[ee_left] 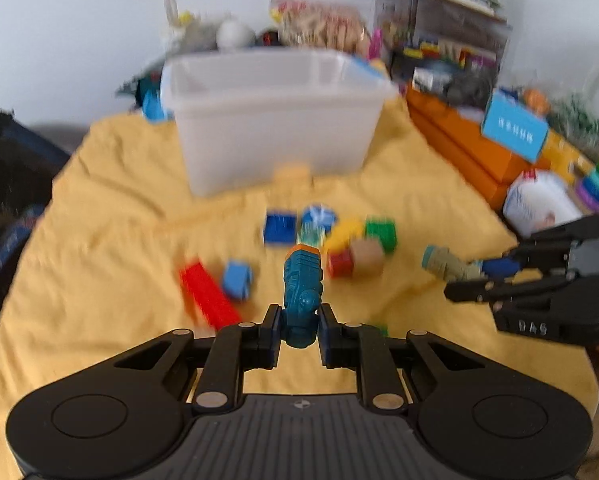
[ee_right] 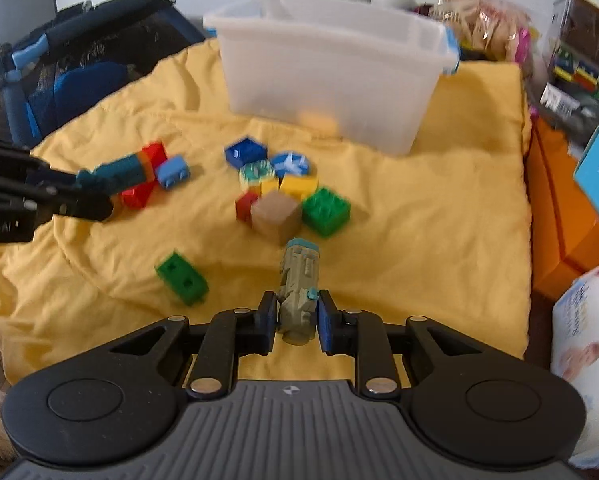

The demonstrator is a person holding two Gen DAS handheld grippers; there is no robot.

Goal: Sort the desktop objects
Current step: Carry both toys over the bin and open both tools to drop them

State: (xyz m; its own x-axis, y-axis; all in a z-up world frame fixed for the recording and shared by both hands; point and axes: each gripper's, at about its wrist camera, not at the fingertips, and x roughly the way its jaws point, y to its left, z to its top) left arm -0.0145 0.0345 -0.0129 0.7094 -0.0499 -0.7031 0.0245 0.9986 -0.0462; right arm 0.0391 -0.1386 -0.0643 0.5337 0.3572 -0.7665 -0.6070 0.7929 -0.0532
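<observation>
On the yellow cloth that covers the desk, both grippers are loaded. Left gripper: jaws closed on the lower end of a teal toy figure with an orange end, which points forward and up, off the cloth; it looks lifted clear, probably for carrying to the bin. Right gripper: jaws closed on a grey-green toy figure with a light-blue end, gripped low on the body so its length juts ahead of the fingers. Translucent plastic bin stands toward the far edge of the cloth, open-topped, something orange dimly visible through its wall; judged to be the sorting target. Between bin and grippers, near the middle of the cloth, a loose cluster of blocks: blue brick, round blue piece, yellow brick, tan cube touching a small red block, green brick just beside the cube. Apart from the cluster: second green brick nearer the front edge, long red brick and light-blue brick to the left. Orange boxes and clutter lie past the cloth's right edge. Many blocks unsorted; task seems far from finished. Frames are blurred, so fine contact is uncertain.
</observation>
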